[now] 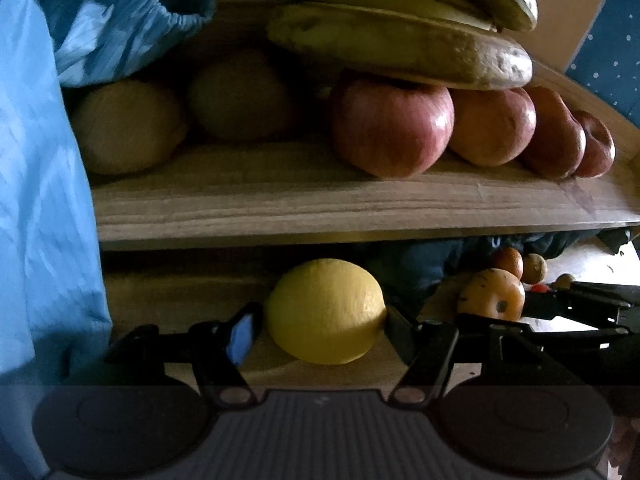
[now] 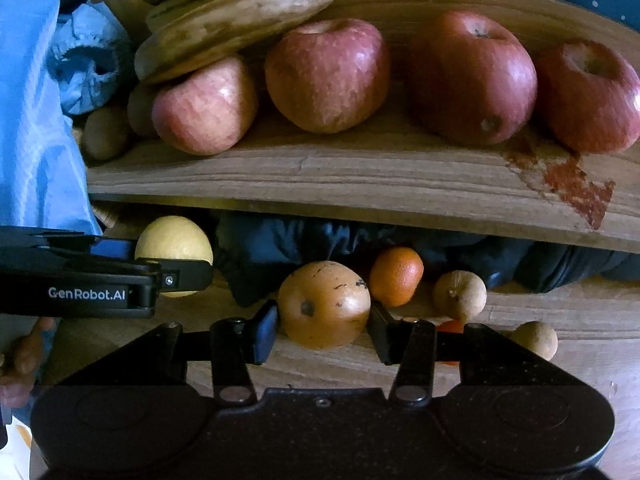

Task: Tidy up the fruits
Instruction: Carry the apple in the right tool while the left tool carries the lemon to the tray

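At far left we see blue fabric [image 1: 36, 200] hanging beside a wooden shelf [image 1: 320, 200]. On that shelf, left to right, lie two dull yellow-green fruits [image 1: 128, 128], then a row of red apples [image 1: 394, 128] with bananas [image 1: 400, 44] resting on top of them.

Below the shelf, our left gripper [image 1: 322, 330] has its jaws spread about as wide as a lemon [image 1: 326, 310], which sits squarely between the fingers on the lower board. Both pads appear to touch its sides, though we cannot tell how firmly they press.

Further right, our right gripper [image 2: 324, 330] frames a brown-orange fruit [image 2: 324, 304] the same way: the fruit lies between the fingertips, each pad at or against its flank. Just behind it sit an orange [image 2: 396, 276] and a small tan fruit [image 2: 460, 294], with another tan fruit [image 2: 536, 338] off to the right, all in front of dark cloth [image 2: 280, 248].
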`<state>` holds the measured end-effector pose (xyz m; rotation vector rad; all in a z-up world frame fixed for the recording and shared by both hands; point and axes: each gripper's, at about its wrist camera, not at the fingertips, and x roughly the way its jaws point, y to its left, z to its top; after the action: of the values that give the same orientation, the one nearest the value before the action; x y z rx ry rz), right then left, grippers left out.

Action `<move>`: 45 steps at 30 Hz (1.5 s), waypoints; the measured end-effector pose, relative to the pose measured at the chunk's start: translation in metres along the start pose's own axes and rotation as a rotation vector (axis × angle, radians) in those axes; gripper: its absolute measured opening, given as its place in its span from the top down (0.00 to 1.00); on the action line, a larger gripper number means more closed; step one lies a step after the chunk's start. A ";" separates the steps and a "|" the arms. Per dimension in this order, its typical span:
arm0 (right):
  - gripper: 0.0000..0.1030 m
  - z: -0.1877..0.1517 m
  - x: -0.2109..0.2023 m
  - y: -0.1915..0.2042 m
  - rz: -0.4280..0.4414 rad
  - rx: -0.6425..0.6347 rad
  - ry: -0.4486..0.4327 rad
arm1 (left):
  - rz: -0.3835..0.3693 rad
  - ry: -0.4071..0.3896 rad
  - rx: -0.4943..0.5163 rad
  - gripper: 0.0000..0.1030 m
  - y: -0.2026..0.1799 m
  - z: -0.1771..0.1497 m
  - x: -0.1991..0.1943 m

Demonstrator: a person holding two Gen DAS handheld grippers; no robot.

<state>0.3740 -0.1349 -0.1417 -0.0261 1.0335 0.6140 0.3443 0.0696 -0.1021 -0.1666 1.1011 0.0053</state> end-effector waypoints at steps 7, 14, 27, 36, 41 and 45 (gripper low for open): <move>0.52 -0.013 -0.009 -0.003 0.025 0.002 -0.007 | -0.023 0.012 -0.003 0.31 -0.006 -0.011 -0.002; 0.52 -0.023 -0.025 -0.006 0.046 0.002 -0.024 | -0.038 0.009 -0.002 0.31 -0.015 -0.020 -0.006; 0.52 -0.044 -0.060 -0.001 0.052 -0.041 -0.068 | -0.066 -0.021 0.019 0.31 -0.035 -0.035 -0.031; 0.52 -0.067 -0.082 0.001 0.045 -0.060 -0.081 | -0.100 -0.024 0.022 0.31 -0.047 -0.055 -0.047; 0.52 -0.083 -0.093 0.001 0.049 -0.080 -0.073 | -0.107 -0.021 0.032 0.31 -0.055 -0.068 -0.056; 0.52 -0.096 -0.098 0.002 0.052 -0.100 -0.062 | -0.113 -0.015 0.040 0.31 -0.058 -0.078 -0.065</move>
<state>0.2614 -0.2077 -0.1125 -0.0678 0.9454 0.7095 0.2503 0.0069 -0.0714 -0.1920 1.0749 -0.1166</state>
